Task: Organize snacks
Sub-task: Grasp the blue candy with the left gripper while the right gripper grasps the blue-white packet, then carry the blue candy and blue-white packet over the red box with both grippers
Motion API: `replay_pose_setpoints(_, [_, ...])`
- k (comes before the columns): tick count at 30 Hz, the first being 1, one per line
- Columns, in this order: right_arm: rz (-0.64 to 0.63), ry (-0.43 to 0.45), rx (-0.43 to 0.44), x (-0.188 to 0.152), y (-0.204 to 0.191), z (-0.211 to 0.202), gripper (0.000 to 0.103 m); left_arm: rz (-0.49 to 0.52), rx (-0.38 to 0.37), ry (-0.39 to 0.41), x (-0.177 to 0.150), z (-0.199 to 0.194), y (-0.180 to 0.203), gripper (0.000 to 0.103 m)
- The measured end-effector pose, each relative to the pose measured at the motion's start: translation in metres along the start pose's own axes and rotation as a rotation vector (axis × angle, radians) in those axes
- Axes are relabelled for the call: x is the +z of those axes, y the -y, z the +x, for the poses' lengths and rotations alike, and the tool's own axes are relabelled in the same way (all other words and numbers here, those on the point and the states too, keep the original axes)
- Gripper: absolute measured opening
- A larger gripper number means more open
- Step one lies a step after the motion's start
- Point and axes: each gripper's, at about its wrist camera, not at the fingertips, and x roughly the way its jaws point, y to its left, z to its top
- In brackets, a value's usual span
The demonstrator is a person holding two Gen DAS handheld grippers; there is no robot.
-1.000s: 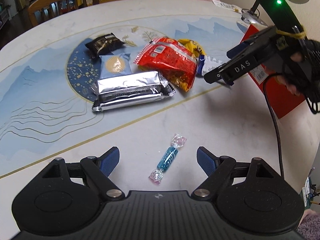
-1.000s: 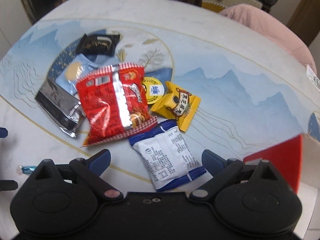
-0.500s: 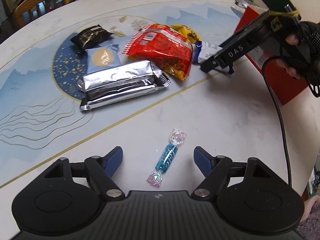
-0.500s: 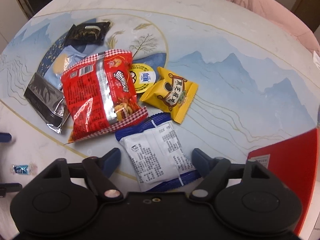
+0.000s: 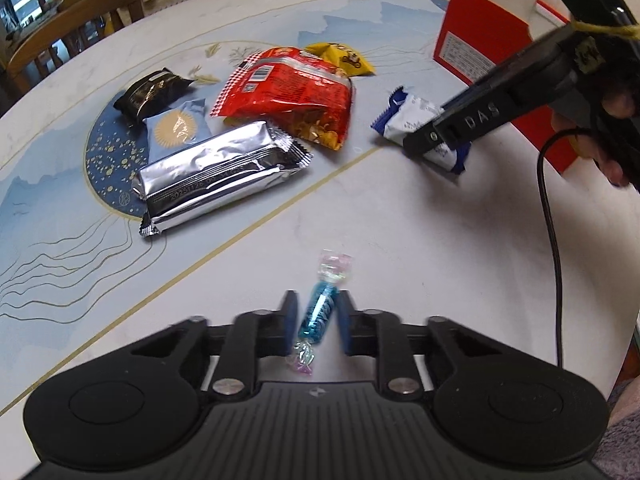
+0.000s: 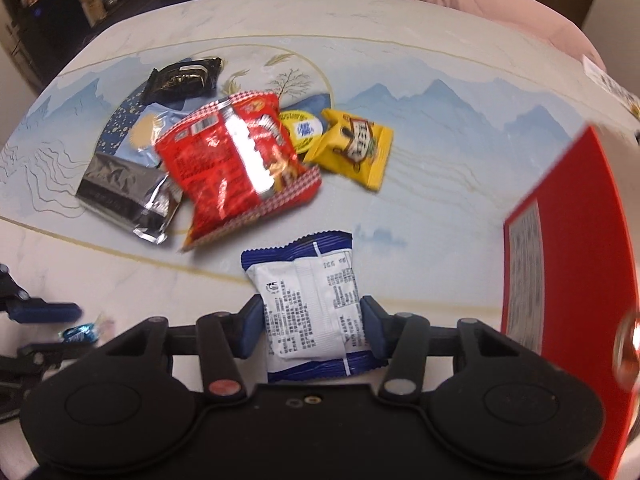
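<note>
A blue wrapped candy lies on the white table near its front edge, and my left gripper is shut on its middle. A white and blue packet sits apart from the snack pile. My right gripper has a pad on each side of it, jaws still closing. In the left wrist view the same packet is pinched under the right gripper's fingers. The pile holds a red bag, a silver bar, a black packet, a light-blue packet and a yellow packet.
A red box stands open at the right, close beside the right gripper. A black cable hangs from that gripper over the table's right edge. A round yellow-rimmed pack lies behind the red bag. A wooden chair stands beyond the far edge.
The left jaws have shut on the candy. The right jaws have closed onto the white and blue packet, which has shifted right, away from the red bag, toward the red box.
</note>
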Motion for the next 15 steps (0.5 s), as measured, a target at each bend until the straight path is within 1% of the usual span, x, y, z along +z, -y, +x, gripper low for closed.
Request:
replay_pose_setpoints(3, [0.056,0.020,-0.018,-0.016,-0.007,-0.010,0.050,-0.012,-0.019,0.008,-0.003,-0.001,0.002,0.013])
replay_pose_setpoints(6, [0.121,0.035,0.005,-0.031,-0.013,-0.021,0.050,-0.026,-0.020,0.014,-0.005,-0.002,0.004,0.012])
replay_pose_setpoints(11, [0.177,0.071,0.026,-0.050,-0.021,-0.045,0.050,-0.102,-0.039,0.027,-0.004,-0.010,-0.001,0.012])
replay_pose_setpoints(15, [0.201,0.103,0.021,-0.061,-0.023,-0.069,0.049,-0.165,-0.049,0.036,0.000,-0.024,-0.002,0.012])
